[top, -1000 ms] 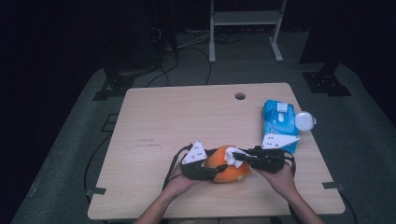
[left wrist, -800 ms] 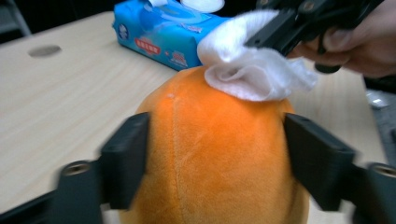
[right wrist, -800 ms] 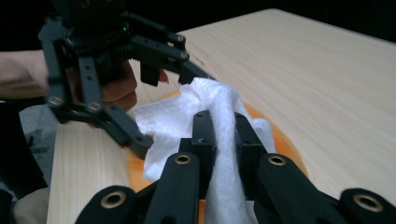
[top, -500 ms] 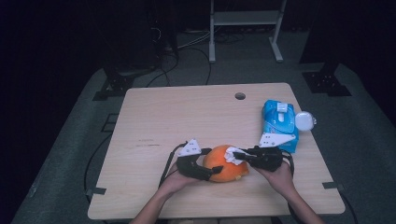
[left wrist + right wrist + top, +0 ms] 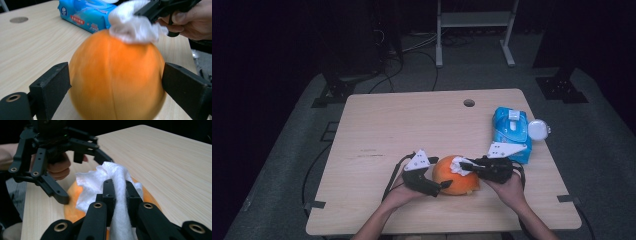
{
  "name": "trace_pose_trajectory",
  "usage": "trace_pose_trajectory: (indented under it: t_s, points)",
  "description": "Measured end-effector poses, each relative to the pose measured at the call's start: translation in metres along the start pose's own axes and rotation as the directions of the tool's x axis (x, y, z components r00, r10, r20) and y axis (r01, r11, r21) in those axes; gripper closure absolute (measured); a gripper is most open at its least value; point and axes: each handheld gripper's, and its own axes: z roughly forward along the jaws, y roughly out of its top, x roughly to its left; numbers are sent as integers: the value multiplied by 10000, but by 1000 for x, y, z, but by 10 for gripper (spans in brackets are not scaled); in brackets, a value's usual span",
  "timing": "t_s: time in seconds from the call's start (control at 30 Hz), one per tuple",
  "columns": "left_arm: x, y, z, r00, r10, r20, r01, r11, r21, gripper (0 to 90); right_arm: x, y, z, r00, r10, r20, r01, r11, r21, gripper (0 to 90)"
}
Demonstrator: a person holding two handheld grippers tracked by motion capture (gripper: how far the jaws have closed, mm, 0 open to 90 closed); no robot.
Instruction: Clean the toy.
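An orange round fruit [image 5: 457, 179] [image 5: 112, 70] lies near the table's front edge. My left gripper [image 5: 434, 184] [image 5: 113, 86] reaches in from its left. Its jaws have just been opening and now stand wide on either side of the fruit, with the pads off its skin. My right gripper [image 5: 464, 165] [image 5: 117, 186] is shut on a crumpled white wipe [image 5: 458, 166] [image 5: 132, 27] [image 5: 100, 177] and holds it against the top of the fruit [image 5: 71, 206]. The left gripper's fingers [image 5: 53, 187] show beyond the wipe in the right gripper view.
A blue pack of wet wipes [image 5: 511, 131] [image 5: 85, 15] lies at the table's right edge, with a small white round lid [image 5: 538, 129] beside it. A cable hole [image 5: 469, 102] sits near the far edge. The wooden tabletop [image 5: 402, 125] is bare to the left.
The left gripper's jaws have spread apart and let go of the fruit. The right gripper and its wipe have stayed on top of the fruit.
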Motion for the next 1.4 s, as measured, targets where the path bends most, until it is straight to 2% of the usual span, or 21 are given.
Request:
trace_pose_trajectory:
  t_s: [0.03,0.07,0.1,0.2,0.3,0.33,0.4,0.47,0.57,0.63,0.73,0.8,0.97,1.03,1.1,1.2,1.27,1.3,1.33,1.4]
  points:
    - [1,-1,1,9998,-170,109,169,9998,42,87,-1,0,-1,10000,19,41,-19,10000,-5,817]
    - [1,-2,2,9995,-234,190,232,9997,79,138,-1,0,-2,10000,76,35,-76,10000,-33,816]
    - [0,-2,2,9998,-139,161,136,9998,175,170,0,0,-1,9999,86,54,-86,10000,-24,816]
    - [-4,1,0,9994,352,68,-353,9992,191,268,11,4,3,9998,-179,-59,178,9998,-70,816]
    - [-12,5,1,9938,1109,-12,-1108,9935,243,291,22,10,7,9981,-534,-317,529,9985,-136,816]
    - [-14,5,1,9925,1224,-22,-1223,9921,271,291,25,12,9,9969,-698,-351,695,9975,-100,816]
    - [-13,4,0,9930,1178,-4,-1178,9929,177,284,27,13,9,9958,-875,-261,875,9962,-11,817]
    - [-10,3,1,9961,884,-1,-884,9961,39,230,21,12,7,9971,-751,-127,751,9972,-46,818]
    - [-4,1,3,9999,166,-12,-166,9999,16,91,6,6,0,9995,-273,158,274,9996,-60,818]
    - [-2,-1,5,9998,-90,175,88,9999,90,94,1,4,-3,9998,-2,202,5,9999,-133,817]
    - [-4,-2,5,9999,119,120,-121,9997,199,216,3,5,-3,9996,-105,274,107,9999,-85,818]
    - [-6,1,4,9996,278,-20,-278,9995,177,263,9,7,-2,9992,-274,287,277,9996,-107,819]
    - [-17,10,3,9946,971,-377,-970,9953,37,299,31,16,7,9961,-877,-103,875,9960,-193,819]
    - [-20,10,3,9914,1228,-445,-1225,9924,106,298,41,18,14,9923,-1187,-355,1187,9929,-36,819]
    - [-18,8,3,9925,1141,-438,-1142,9935,11,287,43,19,16,9899,-1395,-253,1397,9902,74,820]
    - [-14,7,4,9971,687,-326,-693,9975,-149,180,33,18,11,9941,-1079,-105,1079,9942,-24,822]
    - [-12,6,6,9981,506,-345,-507,9987,-4,127,28,17,8,9960,-895,-22,894,9959,-140,822]
    - [-12,4,8,9984,497,-275,-496,9988,46,132,26,17,6,9969,-792,0,792,9967,-170,822]
    - [-12,3,8,9984,514,-222,-514,9987,14,175,26,17,5,9974,-714,30,715,9973,-170,822]
    - [-14,4,8,9964,765,-365,-762,9970,100,232,28,17,7,9973,-737,23,737,9972,-130,822]
